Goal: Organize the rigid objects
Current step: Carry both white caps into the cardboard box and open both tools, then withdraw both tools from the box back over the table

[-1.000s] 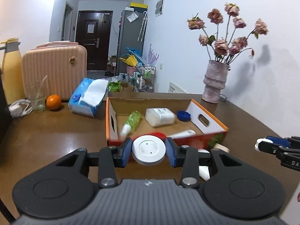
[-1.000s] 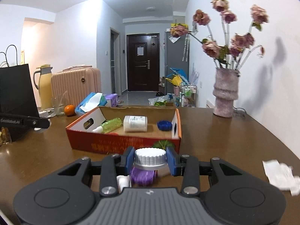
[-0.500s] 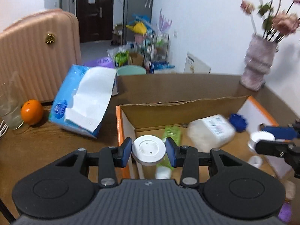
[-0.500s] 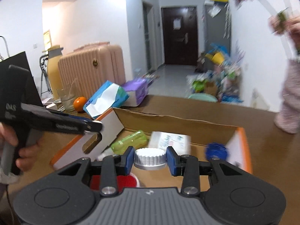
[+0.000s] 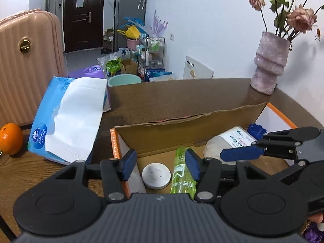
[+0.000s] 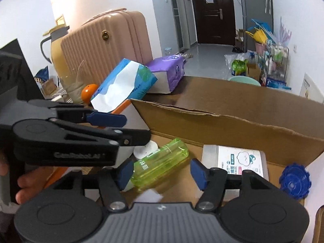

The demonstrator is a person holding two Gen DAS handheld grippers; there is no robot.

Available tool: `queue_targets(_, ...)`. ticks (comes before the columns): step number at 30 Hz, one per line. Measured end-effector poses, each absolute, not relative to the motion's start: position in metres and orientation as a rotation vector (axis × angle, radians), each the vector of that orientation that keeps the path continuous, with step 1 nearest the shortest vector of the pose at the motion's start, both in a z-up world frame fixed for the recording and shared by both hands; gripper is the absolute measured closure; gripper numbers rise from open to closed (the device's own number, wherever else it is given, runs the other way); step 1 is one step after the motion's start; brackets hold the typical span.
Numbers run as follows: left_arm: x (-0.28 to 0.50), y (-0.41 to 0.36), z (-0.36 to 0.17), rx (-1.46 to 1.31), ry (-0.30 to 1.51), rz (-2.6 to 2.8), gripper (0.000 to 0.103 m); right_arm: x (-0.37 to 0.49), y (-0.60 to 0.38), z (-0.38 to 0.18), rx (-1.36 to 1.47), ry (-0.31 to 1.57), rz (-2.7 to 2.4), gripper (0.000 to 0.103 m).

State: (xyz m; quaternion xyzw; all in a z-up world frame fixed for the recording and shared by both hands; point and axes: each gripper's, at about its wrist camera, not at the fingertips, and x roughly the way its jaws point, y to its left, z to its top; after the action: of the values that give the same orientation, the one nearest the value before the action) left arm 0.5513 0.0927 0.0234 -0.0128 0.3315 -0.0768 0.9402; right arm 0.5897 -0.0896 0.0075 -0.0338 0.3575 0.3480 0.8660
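Observation:
My left gripper (image 5: 160,167) hangs over the near left corner of the orange-edged cardboard box (image 5: 182,135). Its jaws are opening, and the flat white lid (image 5: 155,175) lies free on the box floor beneath them. My right gripper (image 6: 162,174) is over the same box, jaws opening too. A blurred white cap (image 6: 150,196) shows just below them, touching neither pad. In the box lie a green bottle (image 6: 162,162), a white wipes pack (image 6: 240,160) and a blue cap (image 6: 294,181). The two grippers are close together, with the left gripper (image 6: 137,127) at the left in the right wrist view.
A blue tissue pack (image 5: 64,119), a purple pack (image 6: 170,73) and an orange (image 5: 10,138) sit left of the box on the brown table. Behind them stand a pink suitcase (image 6: 107,46) and a yellow jug (image 6: 54,46). A vase (image 5: 270,64) stands at the far right.
Both grippers moved forward over the box and opened. The left let go of the flat white lid, which now lies in the box. The right let go of the ribbed white cap.

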Motion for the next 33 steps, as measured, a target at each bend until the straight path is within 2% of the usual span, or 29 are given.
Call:
queue_targets(3,0.551,0.095,0.024,-0.044,0.67,-0.172,0.041,0.592,-0.092,0.007,-0.047,0.747,0.729,0.041)
queue_targets(15,0.528,0.087,0.043,-0.023,0.649,-0.098,0.041,0.583,-0.087,0.013,-0.123,0.699,0.655,0.038)
queue_targets(21,0.487,0.091,0.093,-0.064,0.607,-0.057,0.04,0.553,-0.109,0.051,-0.223,0.624,0.535,0.034)
queue_targets(24,0.461,0.086,0.113,-0.042,0.566,-0.037,0.03,0.535,-0.135,0.076,-0.209,0.595,0.488,0.03)
queue_targets(33,0.386,0.065,0.13,-0.036,0.562,-0.006,0.026,0.463,-0.209,0.112,-0.202,0.542,0.373,0.023)
